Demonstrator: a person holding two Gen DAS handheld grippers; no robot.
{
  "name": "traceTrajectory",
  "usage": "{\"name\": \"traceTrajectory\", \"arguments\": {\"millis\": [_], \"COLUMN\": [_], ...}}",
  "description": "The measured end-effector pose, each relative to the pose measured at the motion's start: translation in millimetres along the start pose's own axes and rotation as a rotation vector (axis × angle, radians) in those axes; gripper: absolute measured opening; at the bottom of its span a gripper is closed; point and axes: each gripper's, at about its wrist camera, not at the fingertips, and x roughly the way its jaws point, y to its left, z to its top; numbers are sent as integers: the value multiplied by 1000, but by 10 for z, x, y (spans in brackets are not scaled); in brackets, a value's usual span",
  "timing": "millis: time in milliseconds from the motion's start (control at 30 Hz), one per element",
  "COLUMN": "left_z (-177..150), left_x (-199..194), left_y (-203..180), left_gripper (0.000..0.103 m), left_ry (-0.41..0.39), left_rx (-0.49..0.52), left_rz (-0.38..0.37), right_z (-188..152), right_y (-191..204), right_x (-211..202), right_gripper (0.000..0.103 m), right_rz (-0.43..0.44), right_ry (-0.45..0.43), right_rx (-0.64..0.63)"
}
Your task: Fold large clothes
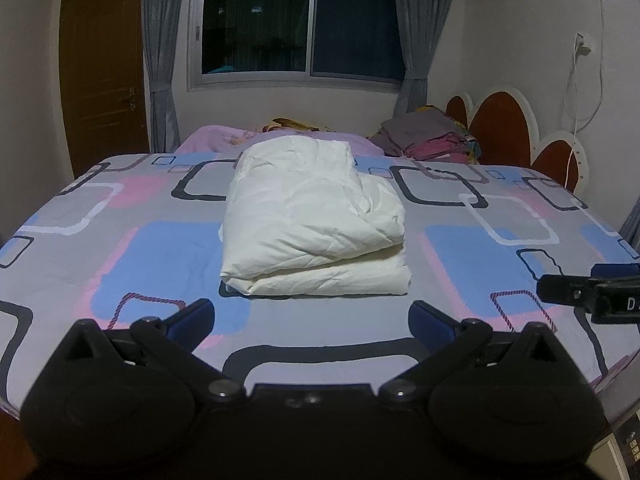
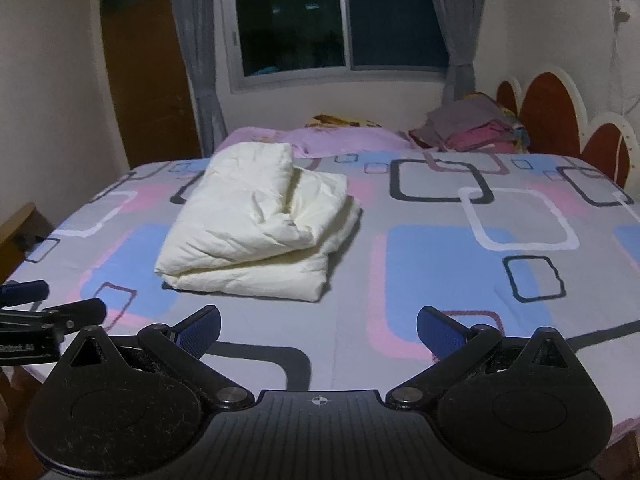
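Both grippers spread wide and empty above the near edge of the bed, the folded white garment lying just ahead

The left gripper (image 1: 312, 316) and right gripper (image 2: 318, 326) hover side by side over the front strip of the patterned bedsheet (image 1: 132, 252), blue fingertips (image 2: 200, 326) far apart, touching nothing; bare sheet runs open between them and the folded white garment (image 1: 312, 220), which rests flat mid-bed, nearer the left gripper, with wide free sheet to its right and a narrower band to its left; beyond it lie a pink blanket (image 2: 340, 138) and a pile of clothes (image 1: 432, 136) by the headboard (image 1: 504, 120), under the window (image 1: 296, 24)
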Motion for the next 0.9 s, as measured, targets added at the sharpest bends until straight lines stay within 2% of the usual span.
{"name": "traceTrajectory", "arguments": {"millis": [900], "left_z": [70], "left_x": [129], "left_y": [-35], "left_gripper": [103], "left_ry": [-6], "left_rx": [-1], "left_rz": [-20], "right_z": [66], "right_y": [-87], "right_x": [115], "right_gripper": [103], "right_rz": [-15], "right_ry": [5], "right_rx": [-16]}}
